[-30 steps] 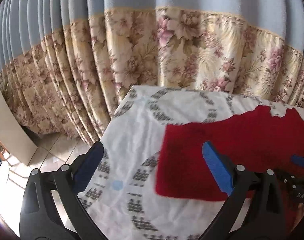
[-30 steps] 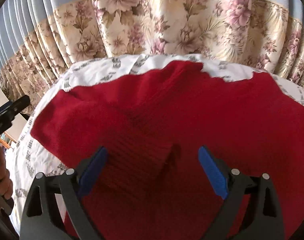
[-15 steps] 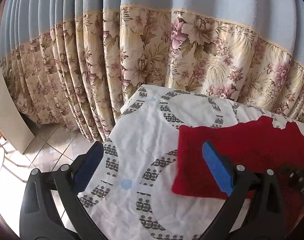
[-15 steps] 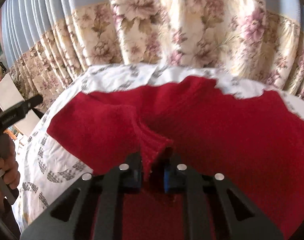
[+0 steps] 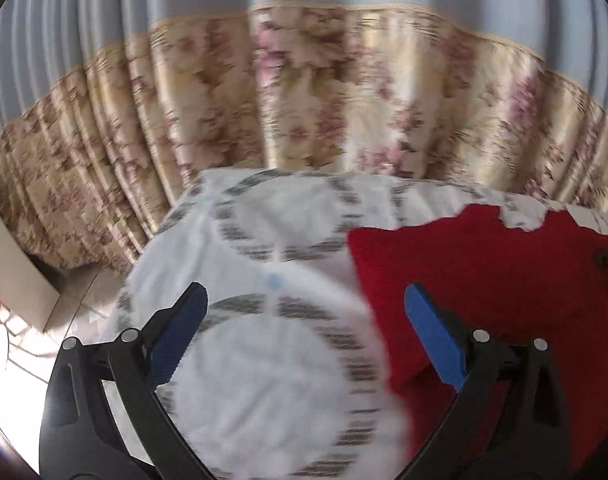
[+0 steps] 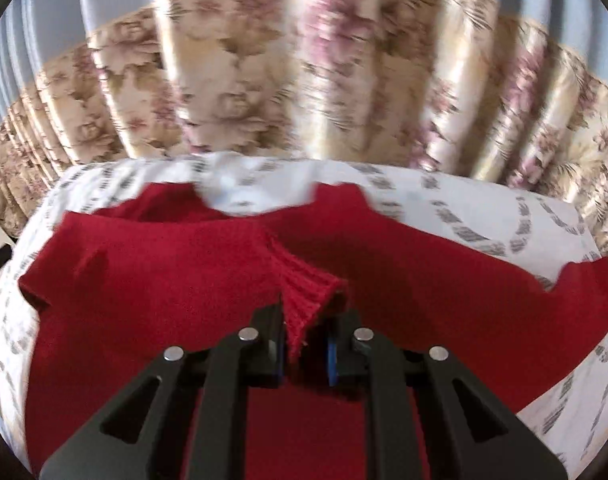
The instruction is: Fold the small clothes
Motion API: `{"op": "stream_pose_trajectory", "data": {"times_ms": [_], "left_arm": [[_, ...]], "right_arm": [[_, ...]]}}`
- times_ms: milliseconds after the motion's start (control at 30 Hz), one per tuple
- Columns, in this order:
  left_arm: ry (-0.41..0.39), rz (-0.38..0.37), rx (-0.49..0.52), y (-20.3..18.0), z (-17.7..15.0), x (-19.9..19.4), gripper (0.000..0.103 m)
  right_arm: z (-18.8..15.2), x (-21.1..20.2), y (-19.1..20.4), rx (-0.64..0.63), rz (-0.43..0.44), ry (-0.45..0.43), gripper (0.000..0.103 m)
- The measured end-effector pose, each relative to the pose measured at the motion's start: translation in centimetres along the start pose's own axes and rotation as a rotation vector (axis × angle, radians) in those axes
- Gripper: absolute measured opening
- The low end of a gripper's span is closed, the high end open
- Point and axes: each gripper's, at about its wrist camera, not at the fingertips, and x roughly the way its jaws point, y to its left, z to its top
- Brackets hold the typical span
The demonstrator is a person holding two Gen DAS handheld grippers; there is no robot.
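We saw right gripper point(image 6: 304, 354) pinching ribbed cuff point(image 6: 307, 292) of red sweater point(image 6: 144, 280), spread on patterned sheet point(image 6: 483, 216). Left gripper point(image 5: 304, 344) gaped wide, empty, over sheet beside sweater edge.

No text, label, brand or number can be read in either view; both are blurred, so small print on the cloth point(image 5: 264, 380) may be lost.

A white cloth with grey rings point(image 5: 264, 380) is lying under the open jaws, a floral curtain point(image 5: 304, 100) hanging beyond them.
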Motion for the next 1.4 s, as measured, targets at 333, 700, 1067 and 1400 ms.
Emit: {"op": "stream_pose_trajectory", "data": {"times_ms": [333,700,1067,1400], "left_arm": [[-0.039,-0.022,0.068,-8.3,-0.4,-0.8,0.098],[-0.056,0.001,-0.024,-9.8,-2.0,-2.3,0.098],[-0.084,0.047,-0.023,-8.7,-2.3,-3.8,0.098],[-0.071,0.02,-0.028,-8.5,-2.8,-3.5,0.098]], "right_arm": [[-2.0,1.9,-5.6,0.043,0.012,0.042,0.046],[-4.1,-0.1,-8.1,0.079,-0.02,-0.028,0.061],[-4.4,-1.6,-9.5,0.095,0.006,-0.058,0.067],[-3.8,-3.3,-10.0,0.117,0.019,-0.105,0.071]]}}
